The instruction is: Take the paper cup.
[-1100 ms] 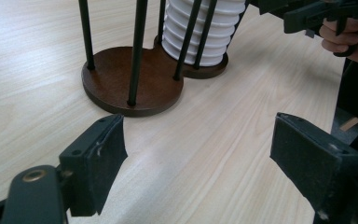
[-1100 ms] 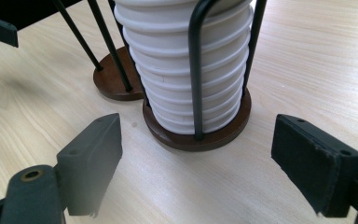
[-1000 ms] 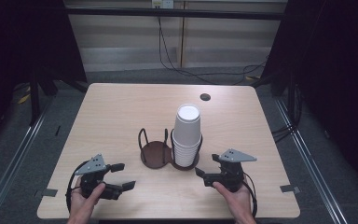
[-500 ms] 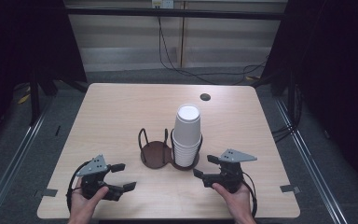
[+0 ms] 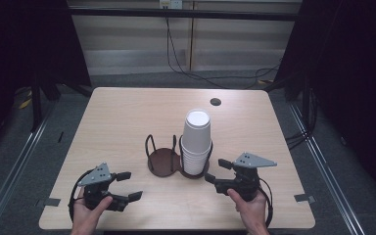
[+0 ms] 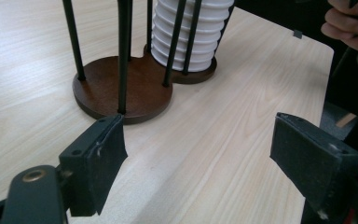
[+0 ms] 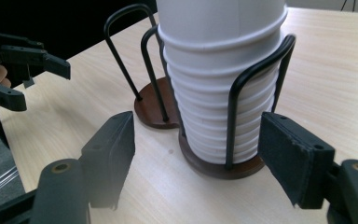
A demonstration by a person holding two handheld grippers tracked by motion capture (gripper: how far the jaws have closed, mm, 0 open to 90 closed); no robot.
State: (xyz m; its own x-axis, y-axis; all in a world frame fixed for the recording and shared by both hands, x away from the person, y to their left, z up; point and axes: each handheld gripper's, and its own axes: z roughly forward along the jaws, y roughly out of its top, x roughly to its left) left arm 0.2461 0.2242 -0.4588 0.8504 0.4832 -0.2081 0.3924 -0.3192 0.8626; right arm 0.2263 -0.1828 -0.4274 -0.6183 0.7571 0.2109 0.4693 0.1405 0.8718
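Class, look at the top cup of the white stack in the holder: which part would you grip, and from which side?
Grip the top cup by its bare wall above the wire loops of the holder, probably from the right gripper's side. It stands upside down, tapering upward, and the rods fence the lower cups.

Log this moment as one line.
left gripper: open, near edge | right gripper: open, facing cups | cups: stacked in holder's right bay | left bay: empty

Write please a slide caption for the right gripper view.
Open right tongs face stacked white cups in a wire holder.
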